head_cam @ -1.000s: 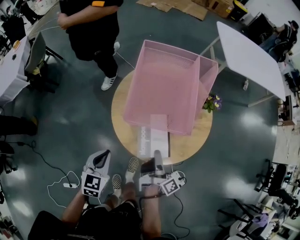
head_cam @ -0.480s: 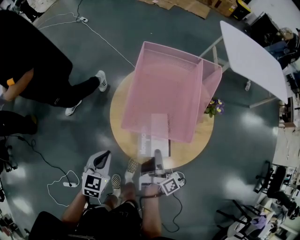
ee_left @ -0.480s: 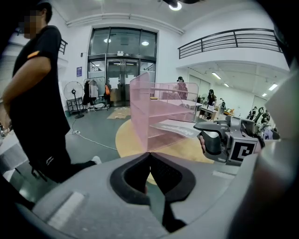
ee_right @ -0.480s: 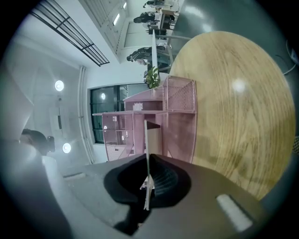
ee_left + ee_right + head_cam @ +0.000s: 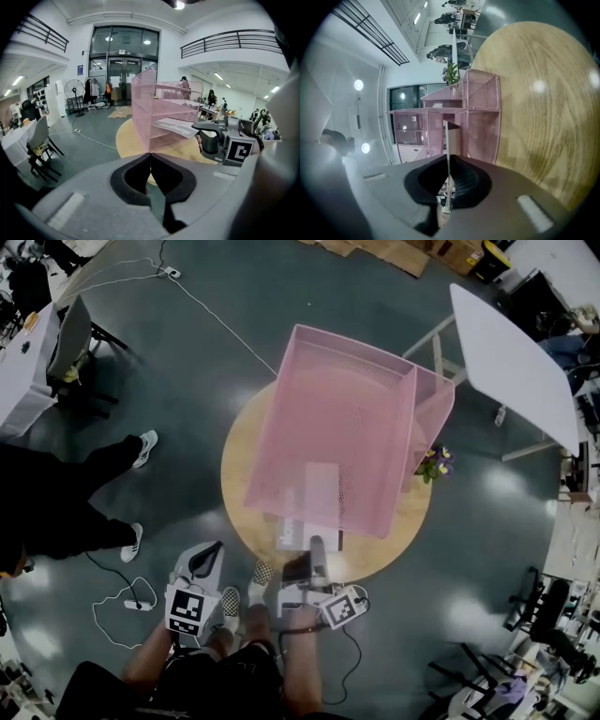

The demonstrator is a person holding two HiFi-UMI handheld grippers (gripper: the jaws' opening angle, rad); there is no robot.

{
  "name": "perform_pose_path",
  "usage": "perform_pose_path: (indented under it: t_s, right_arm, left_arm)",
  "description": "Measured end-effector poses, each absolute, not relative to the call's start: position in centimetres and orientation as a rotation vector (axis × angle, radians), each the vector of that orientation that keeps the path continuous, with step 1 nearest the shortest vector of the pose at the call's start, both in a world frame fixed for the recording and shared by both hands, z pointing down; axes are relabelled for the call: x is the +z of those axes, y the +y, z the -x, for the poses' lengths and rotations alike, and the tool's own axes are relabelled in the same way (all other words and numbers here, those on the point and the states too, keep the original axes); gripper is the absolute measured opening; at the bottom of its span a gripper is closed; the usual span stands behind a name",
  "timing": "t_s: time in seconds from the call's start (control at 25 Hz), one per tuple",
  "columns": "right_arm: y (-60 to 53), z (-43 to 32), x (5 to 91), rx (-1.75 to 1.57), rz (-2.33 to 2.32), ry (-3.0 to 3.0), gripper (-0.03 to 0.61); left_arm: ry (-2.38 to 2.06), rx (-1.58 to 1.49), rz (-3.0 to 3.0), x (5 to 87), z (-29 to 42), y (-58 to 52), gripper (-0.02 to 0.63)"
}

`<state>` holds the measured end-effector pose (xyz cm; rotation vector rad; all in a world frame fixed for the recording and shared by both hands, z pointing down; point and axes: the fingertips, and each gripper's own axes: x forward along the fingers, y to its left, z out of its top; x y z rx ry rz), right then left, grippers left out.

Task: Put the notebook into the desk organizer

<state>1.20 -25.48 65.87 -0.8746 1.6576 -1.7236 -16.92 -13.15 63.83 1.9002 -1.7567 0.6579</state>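
A pink mesh desk organizer [image 5: 337, 442] stands on the round wooden table [image 5: 239, 474]. A thin white notebook [image 5: 302, 521] lies flat, its far part inside the organizer's lower shelf and its near end sticking out. My right gripper [image 5: 316, 546] is shut on that near end. In the right gripper view the notebook [image 5: 447, 140] shows edge-on between the pressed pads, pointing into the organizer [image 5: 480, 108]. My left gripper [image 5: 208, 553] hangs off the table's near left side, shut and empty. Its own view shows its closed tips [image 5: 150, 157], the organizer [image 5: 154, 117] and the right gripper [image 5: 225, 140].
A person in black [image 5: 56, 507] walks on the floor at the left. A white table [image 5: 511, 352] stands at the upper right, and a small flower plant [image 5: 433, 465] sits behind the organizer's right side. A cable with a plug [image 5: 122, 601] lies on the floor near my left.
The notebook has slid further into the organizer with my right gripper behind it. The person in black has walked from the upper left to the left. My left gripper has stayed put.
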Motion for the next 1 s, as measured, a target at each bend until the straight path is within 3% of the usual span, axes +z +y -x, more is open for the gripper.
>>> perform_pose_path:
  t_s: [1.0]
  right_arm:
    - [-28.0, -2.0, 67.5, -1.706, 0.935, 1.657, 0.018]
  left_arm:
    - [-1.715, 0.658, -1.895, 64.7, 15.7, -13.8, 0.011]
